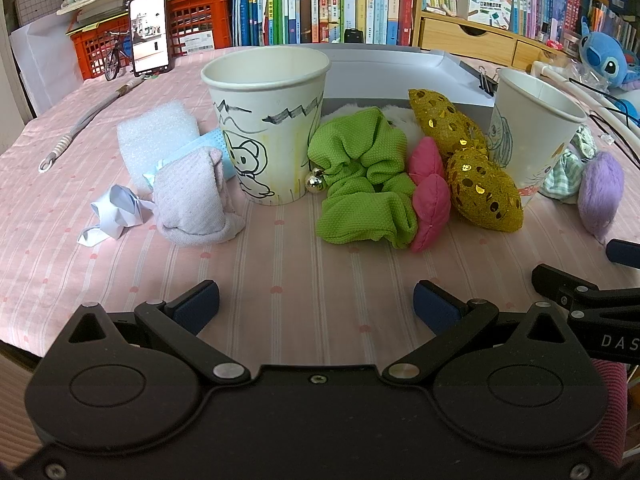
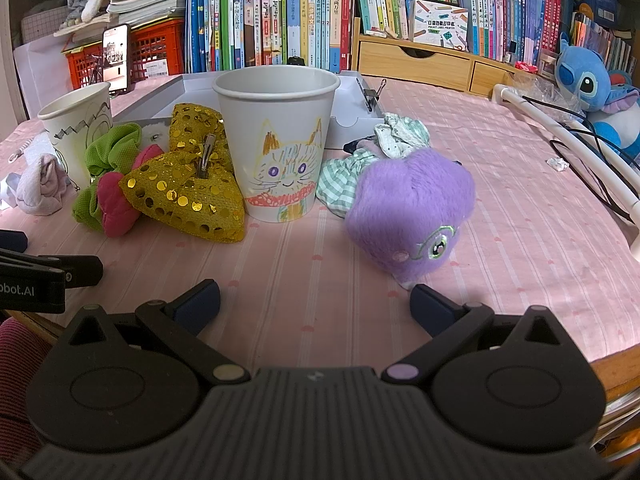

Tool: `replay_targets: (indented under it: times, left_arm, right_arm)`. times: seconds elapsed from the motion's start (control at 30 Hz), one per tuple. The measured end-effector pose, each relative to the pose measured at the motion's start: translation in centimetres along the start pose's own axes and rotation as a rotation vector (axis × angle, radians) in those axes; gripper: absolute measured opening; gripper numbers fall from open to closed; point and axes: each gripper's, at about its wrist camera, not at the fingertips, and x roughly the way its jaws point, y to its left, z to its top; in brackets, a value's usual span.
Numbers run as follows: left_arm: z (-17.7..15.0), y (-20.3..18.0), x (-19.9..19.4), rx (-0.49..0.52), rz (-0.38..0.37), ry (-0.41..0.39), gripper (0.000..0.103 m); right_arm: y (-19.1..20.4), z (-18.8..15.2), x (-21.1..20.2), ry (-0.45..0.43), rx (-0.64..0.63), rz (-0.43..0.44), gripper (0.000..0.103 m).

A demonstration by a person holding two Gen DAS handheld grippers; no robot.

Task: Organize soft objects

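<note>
— Where do we stand with the soft things?

— Nothing is in hand. Our left gripper (image 1: 316,300) hangs wide over bare pink cloth on the counter (image 1: 280,264), and our right gripper (image 2: 314,300) is just as wide, empty, its right finger close to the purple plush (image 2: 412,204).

— And the rest?

— Loose on the counter: the green scrunchie (image 1: 360,184) beside the mouse cup (image 1: 266,120), the pink cushion (image 1: 430,200) touching the gold sequin bow (image 1: 480,192), the lilac sock (image 1: 190,200) further left. The cat cup (image 2: 278,140) stands upright and looks empty — we judge both cups are set out as bins, one near each gripper.

— Anything readable?

— "DAS" on the right gripper's arm, cut off by the frame edge, and "obot.AI" on the left one's. The box on the shelf reads "POCKET LABEL PRINTER".

— Next?

— Probably the plush; it is nearest.
</note>
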Motion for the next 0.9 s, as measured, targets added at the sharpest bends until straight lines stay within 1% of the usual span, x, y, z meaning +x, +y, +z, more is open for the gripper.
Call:
replay_targets:
  times: [0.37,0.53,0.67,0.8,0.87,0.9]
  left_arm:
    - [0.1,-0.1,0.0,0.009,-0.01,-0.001,0.103]
    - [-0.2,0.2,0.3,0.014,-0.016,-0.019,0.103]
    - [-0.3,0.4,0.2,0.015,-0.017,-0.027,0.103]
    - [-0.4,0.4,0.2,0.014,-0.017,-0.028,0.103]
    - [-0.4,0.5,0.1,0.01,-0.021,-0.023,0.101]
    - [-0.4,0.5,-0.1,0.008,-0.025,-0.027,0.097]
  right_arm:
    - [0.2,-0.1,-0.1,-0.005,0.001,0.0,0.103]
    - [0.3,-0.1,-0.2,-0.018,-0.001,0.002,0.103]
    - [0.2,-0.7,-0.4,-0.043,0.0,0.002,0.103]
    - [0.3,-1.2,-0.5,-0.088,0.005,-0.006,0.103]
    - [0.2,-1.0,-0.5,-0.083,0.004,0.0,0.103]
    - [0.1,-0.9,-0.6,-0.079,0.008,0.005,0.103]
